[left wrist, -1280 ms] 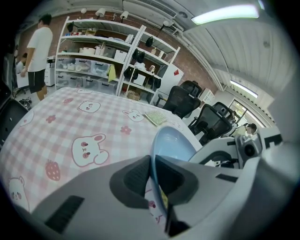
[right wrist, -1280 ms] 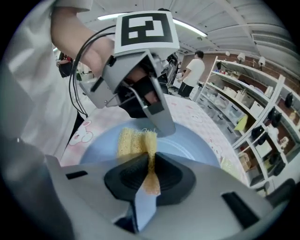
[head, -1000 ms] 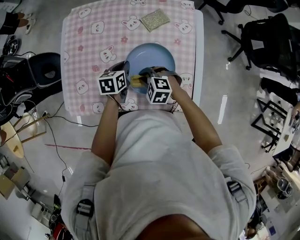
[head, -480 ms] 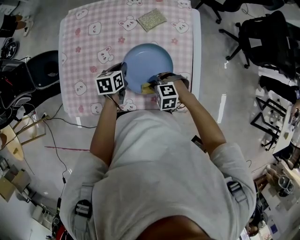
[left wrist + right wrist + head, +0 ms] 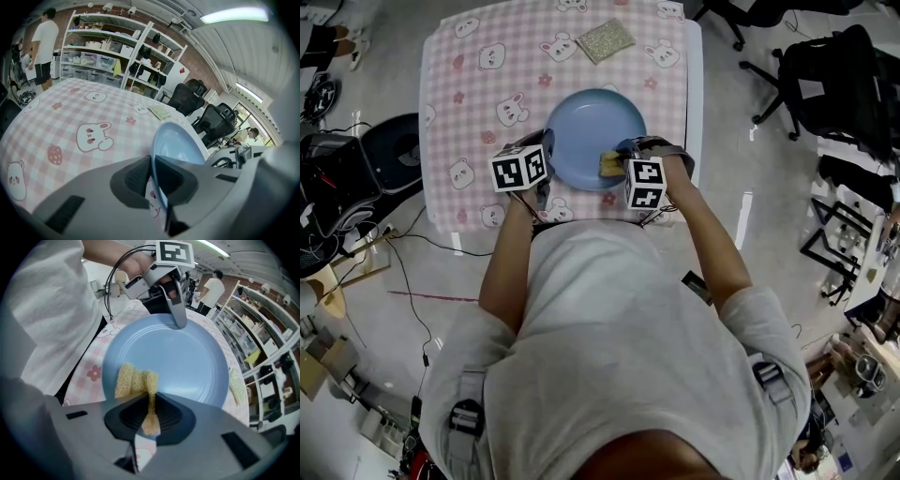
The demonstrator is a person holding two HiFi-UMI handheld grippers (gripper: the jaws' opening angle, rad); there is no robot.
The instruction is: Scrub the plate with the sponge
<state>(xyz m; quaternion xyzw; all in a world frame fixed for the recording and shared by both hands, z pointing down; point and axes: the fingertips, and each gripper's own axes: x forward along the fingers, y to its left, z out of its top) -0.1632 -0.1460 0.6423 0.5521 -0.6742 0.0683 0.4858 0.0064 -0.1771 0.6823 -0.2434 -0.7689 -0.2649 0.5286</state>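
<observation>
A light blue plate (image 5: 595, 127) lies on the pink checked tablecloth (image 5: 478, 84) with bunny prints. My left gripper (image 5: 546, 161) is at the plate's near left rim. In the left gripper view the plate's rim (image 5: 176, 143) runs between the pads of my left gripper (image 5: 151, 176), and the jaws are closing on it. My right gripper (image 5: 615, 163) is shut on a yellow sponge (image 5: 607, 164) at the plate's near right part. In the right gripper view the sponge (image 5: 133, 379) is pinched by my right gripper (image 5: 151, 417) and rests on the plate (image 5: 187, 359).
A second, glittery green-yellow scrub pad (image 5: 608, 39) lies at the table's far side. The table's right edge (image 5: 697, 103) is close to the plate. Black office chairs (image 5: 834, 75) stand to the right, a dark bin (image 5: 394, 141) and cables to the left. A person (image 5: 43, 44) stands by shelves.
My right gripper has carried the sponge from the plate's near edge over to its near right side. The left gripper has stayed at the plate's left rim.
</observation>
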